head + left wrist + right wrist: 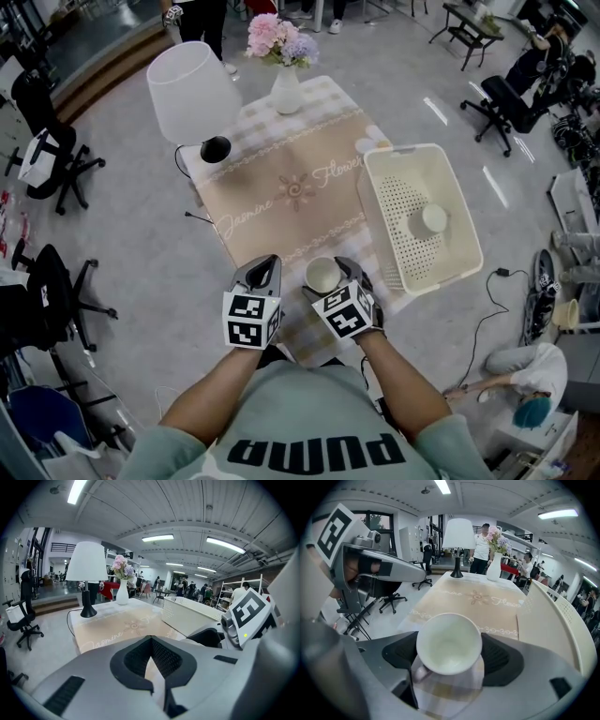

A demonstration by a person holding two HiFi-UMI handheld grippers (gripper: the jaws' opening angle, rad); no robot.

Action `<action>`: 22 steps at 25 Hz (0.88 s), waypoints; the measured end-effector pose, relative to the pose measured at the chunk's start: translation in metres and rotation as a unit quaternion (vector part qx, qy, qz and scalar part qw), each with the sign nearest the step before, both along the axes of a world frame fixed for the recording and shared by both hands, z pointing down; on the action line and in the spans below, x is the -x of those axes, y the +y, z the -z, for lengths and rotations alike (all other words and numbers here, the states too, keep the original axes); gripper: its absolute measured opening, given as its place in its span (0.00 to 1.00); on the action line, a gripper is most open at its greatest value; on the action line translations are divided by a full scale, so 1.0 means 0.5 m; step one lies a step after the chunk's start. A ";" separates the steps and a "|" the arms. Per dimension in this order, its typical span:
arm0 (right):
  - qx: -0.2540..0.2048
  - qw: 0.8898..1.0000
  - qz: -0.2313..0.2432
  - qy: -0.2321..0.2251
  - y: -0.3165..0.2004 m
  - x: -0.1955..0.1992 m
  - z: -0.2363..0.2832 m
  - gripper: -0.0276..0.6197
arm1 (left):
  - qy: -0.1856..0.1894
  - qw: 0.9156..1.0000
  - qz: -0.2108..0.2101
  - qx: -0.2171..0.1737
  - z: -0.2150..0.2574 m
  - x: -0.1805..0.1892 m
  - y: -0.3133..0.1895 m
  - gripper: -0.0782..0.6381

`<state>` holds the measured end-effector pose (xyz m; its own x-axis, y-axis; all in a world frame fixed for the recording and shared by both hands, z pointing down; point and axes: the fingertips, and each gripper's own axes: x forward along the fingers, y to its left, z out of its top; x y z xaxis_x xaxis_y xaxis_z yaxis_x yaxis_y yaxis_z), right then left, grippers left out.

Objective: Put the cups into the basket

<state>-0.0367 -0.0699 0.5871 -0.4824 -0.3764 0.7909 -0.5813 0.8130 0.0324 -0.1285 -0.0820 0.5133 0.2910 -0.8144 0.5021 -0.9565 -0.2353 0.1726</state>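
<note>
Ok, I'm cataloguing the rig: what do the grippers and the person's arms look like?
The left gripper and right gripper have grey shells, black ribbed pads and a cube of black-and-white square markers. The person wears a pale green short-sleeved T-shirt with black lettering.

The middle of the tabletop (281,202) lies bare and open, from the near edge out to the lamp (192,91) and flower vase (286,91) at the far edge. On the right, the basket (375,225) raises a wall against any low sideways pass, but its top is open and only a lone cup (428,221) sits inside. The right tongs (326,274) are filled by a gripped cup (449,643), and the left tongs (264,272), jaws together, crowd just beside them.
</note>
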 end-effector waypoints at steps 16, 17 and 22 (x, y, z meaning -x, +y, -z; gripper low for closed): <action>-0.022 0.996 -0.012 -0.080 -0.019 -0.020 0.191 0.65 | 0.003 1.000 -0.010 -0.017 0.045 -0.039 -0.009 0.11; -0.026 0.996 -0.014 -0.083 -0.024 -0.025 0.207 0.65 | 0.004 1.000 -0.012 -0.019 0.050 -0.044 -0.011 0.11; -0.050 0.994 -0.024 -0.090 -0.054 -0.051 0.274 0.65 | 0.009 0.999 -0.022 -0.029 0.084 -0.070 -0.020 0.11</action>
<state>-0.0112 -0.0968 0.4502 -0.5928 -0.4744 0.6508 -0.6228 0.7824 0.0030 -0.0935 -0.0922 0.4712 0.3355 -0.8287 0.4479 -0.9419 -0.2869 0.1747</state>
